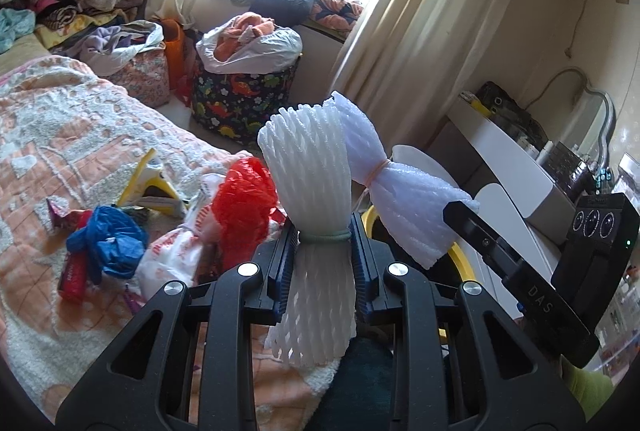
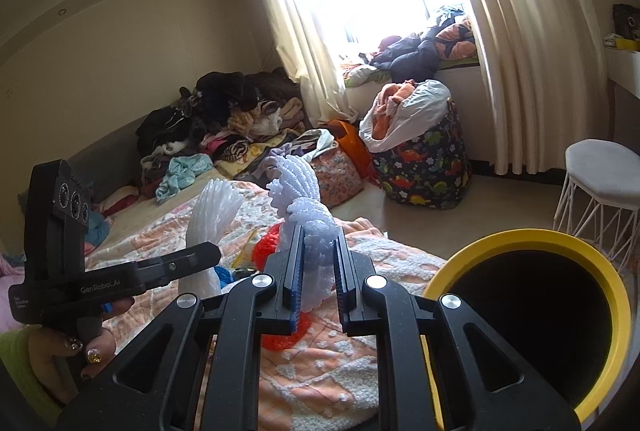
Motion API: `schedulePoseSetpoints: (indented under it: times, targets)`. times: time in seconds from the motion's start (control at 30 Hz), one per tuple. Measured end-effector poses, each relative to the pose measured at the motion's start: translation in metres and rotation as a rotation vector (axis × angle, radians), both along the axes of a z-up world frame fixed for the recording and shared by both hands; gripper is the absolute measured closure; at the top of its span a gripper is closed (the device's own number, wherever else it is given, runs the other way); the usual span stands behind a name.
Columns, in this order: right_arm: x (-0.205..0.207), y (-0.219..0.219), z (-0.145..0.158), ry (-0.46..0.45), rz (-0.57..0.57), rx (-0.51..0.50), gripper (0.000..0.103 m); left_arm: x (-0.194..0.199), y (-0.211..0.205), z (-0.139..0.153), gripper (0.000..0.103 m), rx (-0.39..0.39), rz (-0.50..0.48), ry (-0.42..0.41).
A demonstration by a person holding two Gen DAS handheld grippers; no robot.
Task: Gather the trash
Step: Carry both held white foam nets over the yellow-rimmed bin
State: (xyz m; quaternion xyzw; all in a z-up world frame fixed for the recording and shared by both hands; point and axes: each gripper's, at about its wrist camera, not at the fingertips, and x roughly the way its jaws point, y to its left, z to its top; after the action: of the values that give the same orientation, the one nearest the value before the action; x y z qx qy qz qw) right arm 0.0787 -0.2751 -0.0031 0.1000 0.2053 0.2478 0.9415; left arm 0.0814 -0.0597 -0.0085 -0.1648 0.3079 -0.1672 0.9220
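Observation:
My left gripper (image 1: 323, 231) is shut on a white foam net bundle (image 1: 308, 167) tied with a green band, held upright above the bed. My right gripper (image 2: 318, 243) is shut on a second, bluish-white foam net bundle (image 2: 304, 187) tied with a pink band; it also shows in the left wrist view (image 1: 396, 187), just right of the first bundle. A black bin with a yellow rim (image 2: 520, 239) stands close at the lower right of the right gripper. More trash lies on the bed: a red bag (image 1: 244, 199), a blue bag (image 1: 108, 239), a white printed bag (image 1: 172, 255) and a yellow wrapper (image 1: 148, 183).
The bed has an orange and white blanket (image 1: 60, 135). A dinosaur-print hamper (image 1: 240, 95) full of laundry stands on the floor by the curtain. Clothes are piled at the bed's far end (image 2: 224, 119). A white stool (image 2: 600, 183) and a white desk (image 1: 504, 151) stand at the right.

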Motion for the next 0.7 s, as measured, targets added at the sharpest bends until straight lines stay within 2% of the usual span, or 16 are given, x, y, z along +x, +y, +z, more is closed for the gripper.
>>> schedulePoseSetpoints:
  times: [0.7]
  targets:
    - [0.004,-0.071,-0.016,0.032,-0.198,0.007,0.089,0.009,-0.065,-0.006,0.083,0.032,-0.127,0.000]
